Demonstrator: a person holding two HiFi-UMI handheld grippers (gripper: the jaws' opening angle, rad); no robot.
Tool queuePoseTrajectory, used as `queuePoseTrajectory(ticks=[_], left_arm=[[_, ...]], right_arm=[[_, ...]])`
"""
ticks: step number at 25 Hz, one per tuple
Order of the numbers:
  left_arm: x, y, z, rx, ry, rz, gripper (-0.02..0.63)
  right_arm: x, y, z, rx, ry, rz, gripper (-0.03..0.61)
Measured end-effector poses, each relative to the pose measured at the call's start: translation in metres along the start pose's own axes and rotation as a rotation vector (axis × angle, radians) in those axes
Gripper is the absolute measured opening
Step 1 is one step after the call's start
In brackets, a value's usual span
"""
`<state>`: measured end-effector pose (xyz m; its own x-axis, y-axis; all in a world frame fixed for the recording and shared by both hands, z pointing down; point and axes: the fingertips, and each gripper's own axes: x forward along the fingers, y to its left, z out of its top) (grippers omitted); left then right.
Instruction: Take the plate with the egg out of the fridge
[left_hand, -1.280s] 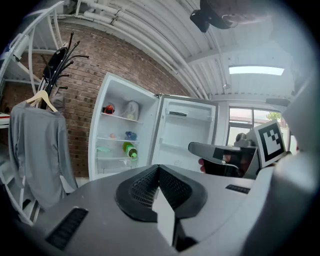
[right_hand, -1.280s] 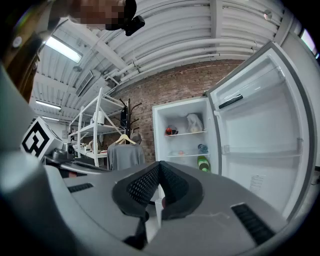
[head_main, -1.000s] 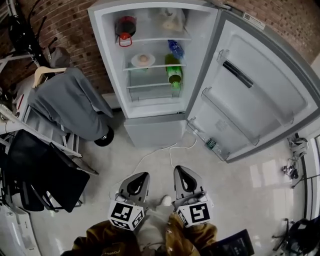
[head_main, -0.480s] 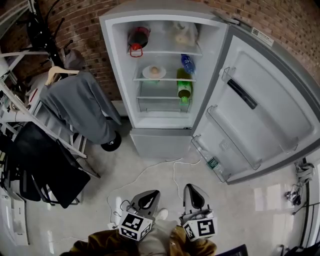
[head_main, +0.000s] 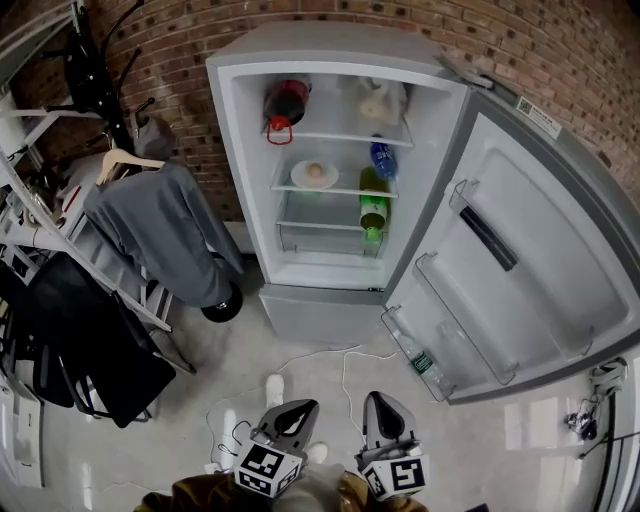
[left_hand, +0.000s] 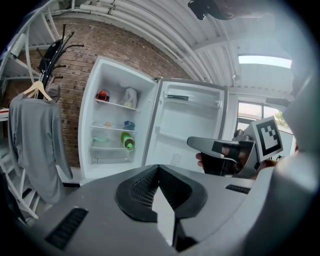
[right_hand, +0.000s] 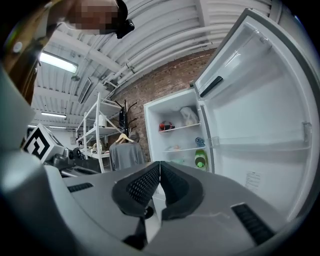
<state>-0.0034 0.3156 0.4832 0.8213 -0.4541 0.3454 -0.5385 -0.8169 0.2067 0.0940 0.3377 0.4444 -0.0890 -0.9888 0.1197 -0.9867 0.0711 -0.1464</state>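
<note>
Fridge (head_main: 330, 45) stands open at far wall, plate w/ egg (head_main: 314, 175) on its mid shelf, left gripper (head_main: 298, 410) & right gripper (head_main: 380, 402) near, well apart from it, jaws pressed together.

The left claw (left_hand: 158, 169) and right claw (right_hand: 160, 165) have matt grey plastic shells. Their pads (left_hand: 141, 187) are black, finely ribbed and look rubbery. Ahead of the claws, the fridge (head_main: 330, 48) is smooth grey painted metal outside and glossy white plastic inside, with clear shelves (head_main: 330, 192). The plate (head_main: 313, 176) looks smooth and glazed, and the bottle (head_main: 373, 210) to its right is shiny green plastic. Behind the fridge, the wall (head_main: 180, 60) is rough brick. Left of the claws hangs a matt grey cloth shirt (head_main: 160, 230). Beneath them the floor (head_main: 520, 425) is polished and reflective.
</note>
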Motion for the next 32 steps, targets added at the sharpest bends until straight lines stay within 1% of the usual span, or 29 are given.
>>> queuePoseTrajectory(ticks=[3,7,11,15,18,21,24,29,32], left_arm=[[0.008,0.017,0.01,-0.048,-0.019,-0.003,0.009],[0.027,0.042,0.025,-0.101,-0.043,-0.029,0.009],[0.05,0.089,0.05,-0.084,-0.07,-0.036,0.009],[0.07,0.133,0.079,-0.088,-0.082,-0.057,0.009],[0.082,0.163,0.096,-0.082,-0.086,-0.074,0.009],[0.095,0.192,0.109,-0.08,-0.092,-0.089,0.009],[0.109,0.219,0.119,-0.088,-0.083,-0.112,0.008],[0.125,0.253,0.125,-0.102,-0.065,-0.153,0.009],[0.133,0.268,0.127,-0.09,-0.068,-0.159,0.009]], right_arm=[[0.019,0.002,0.0,-0.001,0.011,0.018,0.006],[0.058,0.006,0.009,0.021,-0.019,0.009,0.006],[0.109,0.009,0.021,0.004,-0.013,0.002,0.006],[0.158,0.008,0.034,-0.029,-0.002,-0.01,0.006],[0.193,0.009,0.042,-0.027,0.012,-0.024,0.006],[0.228,0.008,0.045,0.003,0.025,-0.037,0.006],[0.261,0.008,0.045,0.043,0.03,-0.05,0.006],[0.302,0.015,0.048,-0.005,0.046,-0.081,0.006],[0.317,0.014,0.044,-0.002,0.055,-0.097,0.006]])
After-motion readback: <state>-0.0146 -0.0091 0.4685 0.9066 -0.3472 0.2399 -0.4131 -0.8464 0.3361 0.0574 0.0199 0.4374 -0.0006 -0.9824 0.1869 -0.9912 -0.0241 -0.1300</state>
